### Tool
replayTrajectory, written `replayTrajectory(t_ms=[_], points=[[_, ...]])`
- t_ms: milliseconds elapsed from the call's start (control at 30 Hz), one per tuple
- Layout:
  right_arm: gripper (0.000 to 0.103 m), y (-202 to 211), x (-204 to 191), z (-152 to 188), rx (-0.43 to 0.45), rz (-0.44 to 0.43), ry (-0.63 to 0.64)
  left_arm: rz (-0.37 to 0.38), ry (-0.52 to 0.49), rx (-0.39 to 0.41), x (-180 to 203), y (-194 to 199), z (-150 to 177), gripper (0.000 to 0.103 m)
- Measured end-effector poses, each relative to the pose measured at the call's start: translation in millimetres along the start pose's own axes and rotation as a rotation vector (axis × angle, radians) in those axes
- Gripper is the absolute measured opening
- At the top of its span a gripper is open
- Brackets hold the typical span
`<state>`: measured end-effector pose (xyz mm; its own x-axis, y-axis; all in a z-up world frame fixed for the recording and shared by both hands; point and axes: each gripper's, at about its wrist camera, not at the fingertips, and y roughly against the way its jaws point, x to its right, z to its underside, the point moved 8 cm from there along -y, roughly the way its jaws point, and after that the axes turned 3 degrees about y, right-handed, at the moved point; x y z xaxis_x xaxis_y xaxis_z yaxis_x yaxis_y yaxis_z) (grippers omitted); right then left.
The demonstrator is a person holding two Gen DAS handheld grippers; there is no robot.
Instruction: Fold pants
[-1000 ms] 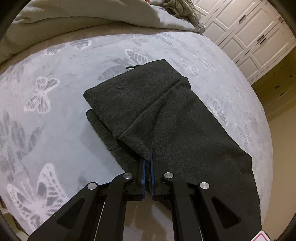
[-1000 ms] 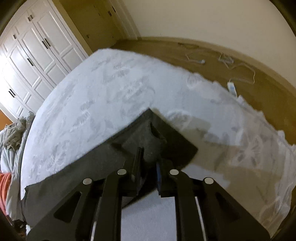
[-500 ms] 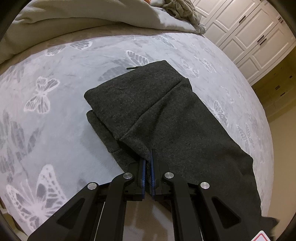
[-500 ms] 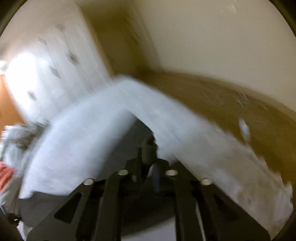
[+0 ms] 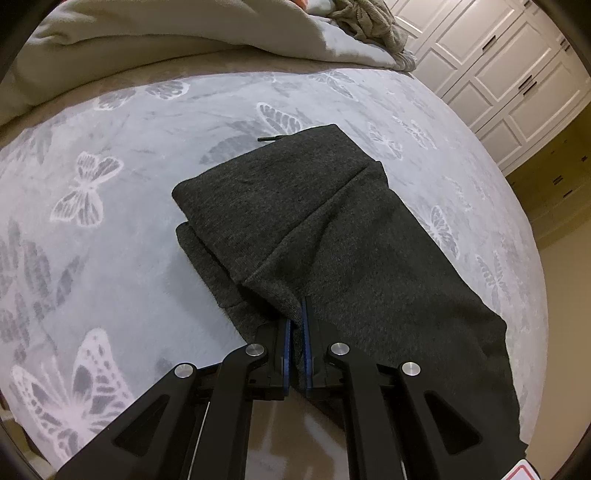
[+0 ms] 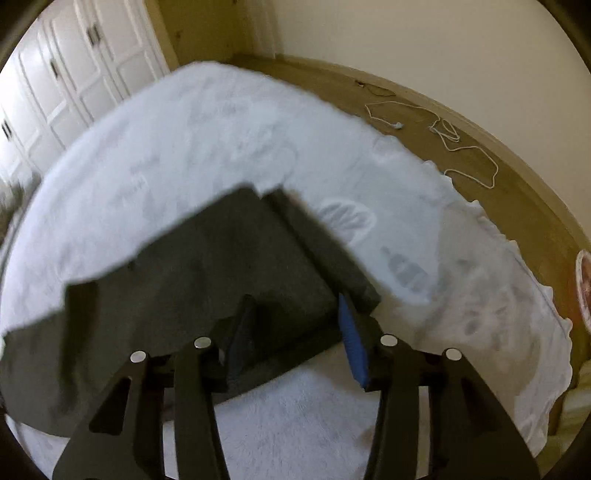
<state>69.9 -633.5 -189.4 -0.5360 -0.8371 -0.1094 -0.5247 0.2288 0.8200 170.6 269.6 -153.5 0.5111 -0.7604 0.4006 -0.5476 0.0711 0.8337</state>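
Observation:
Dark grey pants (image 5: 332,229) lie partly folded on a pale butterfly-print blanket (image 5: 110,221) on the bed. My left gripper (image 5: 295,314) is shut on a pinched edge of the pants' upper layer at its near side. In the right wrist view the pants (image 6: 207,266) lie flat with the cuffed leg end (image 6: 325,251) toward the right. My right gripper (image 6: 299,314) is open, its jaws spread wide over the near edge of the pants, holding nothing.
A beige duvet (image 5: 166,33) and a crumpled garment (image 5: 369,18) lie at the bed's far end. White wardrobe doors (image 5: 498,66) stand beyond. White cables (image 6: 461,147) lie on the wooden floor past the bed edge.
My right gripper has opened and let go of the pants' leg end, which now lies flat on the blanket. My left gripper stays shut on the fabric, barely moved.

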Motion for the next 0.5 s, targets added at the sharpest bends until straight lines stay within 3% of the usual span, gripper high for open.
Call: replayTrajectory(t_ms=[67,200,267,333,400,500], points=[[0.009,7.0,-3.6,-8.0,0.014,-0.049,-0.048,0.012,0.014,-0.004,-0.6,0.1,0.2,0.005],[0.007,47.9,11.9,-31.1,0.163,-0.044,-0.077,0.057,0.006,0.030,4.9,10.0,-4.0,0.005],[0.008,38.4,24.1,-24.7,0.139,-0.027,-0.096,0.067,-0.003,0.040,7.0,13.2,-5.7,0.005],[0.008,-1.0,29.4,-1.6,-0.002,-0.012,-0.083,0.061,0.001,0.018,6.0,7.0,-5.2,0.005],[0.010,-0.4,24.7,-2.2,0.028,0.018,-0.025,0.044,0.007,-0.002,3.7,-1.6,-5.1,0.007],[0.015,19.4,22.1,-14.1,0.077,-0.018,-0.074,0.042,0.005,0.021,3.4,1.1,-7.7,0.006]])
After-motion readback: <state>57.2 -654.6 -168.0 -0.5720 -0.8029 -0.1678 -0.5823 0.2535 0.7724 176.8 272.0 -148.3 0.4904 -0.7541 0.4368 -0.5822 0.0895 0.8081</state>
